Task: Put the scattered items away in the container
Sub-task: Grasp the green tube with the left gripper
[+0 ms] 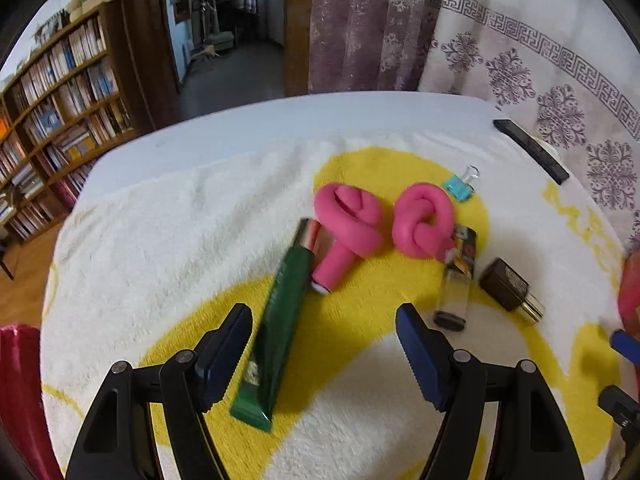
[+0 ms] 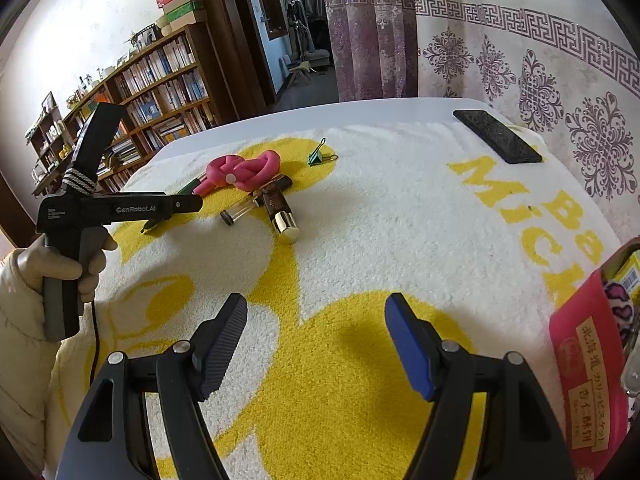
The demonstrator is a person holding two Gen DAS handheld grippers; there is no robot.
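Observation:
My left gripper point(image 1: 324, 316) is open and empty, its jaws wide apart over a green tube point(image 1: 280, 332) lying on the white and yellow towel point(image 1: 160, 240). Beyond the tube lie a knotted pink foam curler point(image 1: 384, 220), a teal binder clip point(image 1: 460, 184), a clear lighter point(image 1: 456, 280) and a brown bottle with a gold cap point(image 1: 512, 288). My right gripper point(image 2: 316, 312) is open and empty above bare towel point(image 2: 400, 220). The same pile shows far left in the right wrist view: curler point(image 2: 244, 172), lighter point(image 2: 240, 210), bottle point(image 2: 280, 212), clip point(image 2: 320, 156). The pink container point(image 2: 588, 368) stands at the right edge.
A flat black case point(image 2: 496, 136) lies at the towel's far right corner, also in the left wrist view point(image 1: 532, 148). The left handheld gripper body point(image 2: 112, 208) reaches in from the left. Bookshelves point(image 1: 60, 120) stand left, curtains point(image 1: 520, 60) behind the table.

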